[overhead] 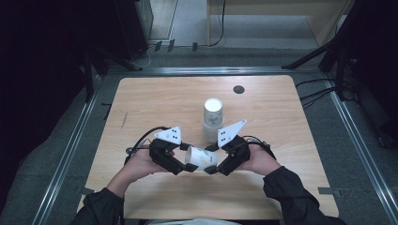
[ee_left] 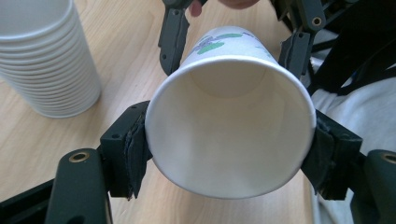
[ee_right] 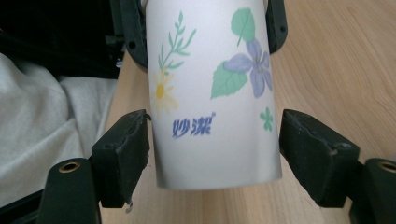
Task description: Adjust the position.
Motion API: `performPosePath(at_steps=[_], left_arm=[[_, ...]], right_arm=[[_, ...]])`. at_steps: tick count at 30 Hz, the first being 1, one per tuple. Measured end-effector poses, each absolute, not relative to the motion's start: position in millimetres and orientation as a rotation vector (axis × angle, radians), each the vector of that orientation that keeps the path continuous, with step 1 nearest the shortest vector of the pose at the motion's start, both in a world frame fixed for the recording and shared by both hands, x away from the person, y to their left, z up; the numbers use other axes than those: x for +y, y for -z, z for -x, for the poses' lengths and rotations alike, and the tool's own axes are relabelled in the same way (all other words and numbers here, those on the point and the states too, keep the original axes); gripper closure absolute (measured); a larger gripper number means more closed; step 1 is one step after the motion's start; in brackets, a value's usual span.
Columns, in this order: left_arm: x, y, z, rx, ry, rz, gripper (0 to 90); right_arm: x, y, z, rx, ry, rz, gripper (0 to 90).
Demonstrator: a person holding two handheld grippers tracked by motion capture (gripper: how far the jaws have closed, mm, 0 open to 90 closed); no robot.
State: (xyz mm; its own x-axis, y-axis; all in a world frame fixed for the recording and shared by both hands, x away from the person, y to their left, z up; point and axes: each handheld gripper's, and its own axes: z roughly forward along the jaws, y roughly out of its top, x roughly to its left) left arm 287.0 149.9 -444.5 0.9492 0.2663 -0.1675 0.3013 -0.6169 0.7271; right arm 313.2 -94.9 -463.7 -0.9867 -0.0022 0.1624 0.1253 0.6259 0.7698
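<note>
A white paper cup printed with flowers lies on its side in the air, just above the table's near edge, between my two grippers. My left gripper is shut on its wide mouth end; in the left gripper view both pads press the rim of the cup. My right gripper brackets the narrow bottom end. In the right gripper view the cup stands between the right gripper jaws, which are open with a thin gap at each side.
A tall stack of white paper cups stands on the wooden table just beyond the grippers, and the stack is at the upper left of the left gripper view. A small black round cap sits near the far edge.
</note>
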Motion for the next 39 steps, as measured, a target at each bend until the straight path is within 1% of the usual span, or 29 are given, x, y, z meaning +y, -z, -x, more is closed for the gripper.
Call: performPosePath(at_steps=[2, 8, 18, 22, 27, 29, 35, 37, 39], left_arm=[[149.2, 443.4, -288.6, 0.395, 0.050, -2.281, 26.7], [138.3, 443.9, -295.9, 0.347, 0.039, -2.405, 26.7], [106.7, 449.9, -297.3, 0.257, 0.023, -2.571, 26.5], [98.6, 451.7, -298.7, 0.240, 0.043, -2.592, 26.5], [90.8, 454.5, -299.2, 0.232, 0.035, -2.612, 25.8], [89.4, 454.8, -299.5, 0.229, 0.042, -2.608, 25.7], [91.0, 454.3, -300.1, 0.222, 0.059, -2.593, 25.7], [92.9, 455.6, -300.2, 0.212, 0.067, -2.582, 24.6], [93.6, 455.8, -299.0, 0.193, 0.039, -2.580, 22.5]], right_arm=[[-95.6, 464.6, -312.3, -2.699, 1.298, 0.119, 24.5], [-99.4, 471.7, -308.4, -2.754, 1.269, 0.166, 25.0], [-101.9, 482.1, -301.3, -2.806, 1.232, 0.210, 26.8], [-100.2, 487.8, -297.0, -2.828, 1.196, 0.209, 27.7], [-98.9, 491.5, -294.9, -2.851, 1.171, 0.219, 29.5], [-99.1, 491.8, -293.9, -2.870, 1.178, 0.218, 32.5], [-99.2, 492.0, -293.4, -2.864, 1.172, 0.207, 34.5], [-98.6, 491.8, -293.4, -2.864, 1.169, 0.198, 34.5], [-98.9, 491.0, -292.8, -2.870, 1.173, 0.195, 34.5]])
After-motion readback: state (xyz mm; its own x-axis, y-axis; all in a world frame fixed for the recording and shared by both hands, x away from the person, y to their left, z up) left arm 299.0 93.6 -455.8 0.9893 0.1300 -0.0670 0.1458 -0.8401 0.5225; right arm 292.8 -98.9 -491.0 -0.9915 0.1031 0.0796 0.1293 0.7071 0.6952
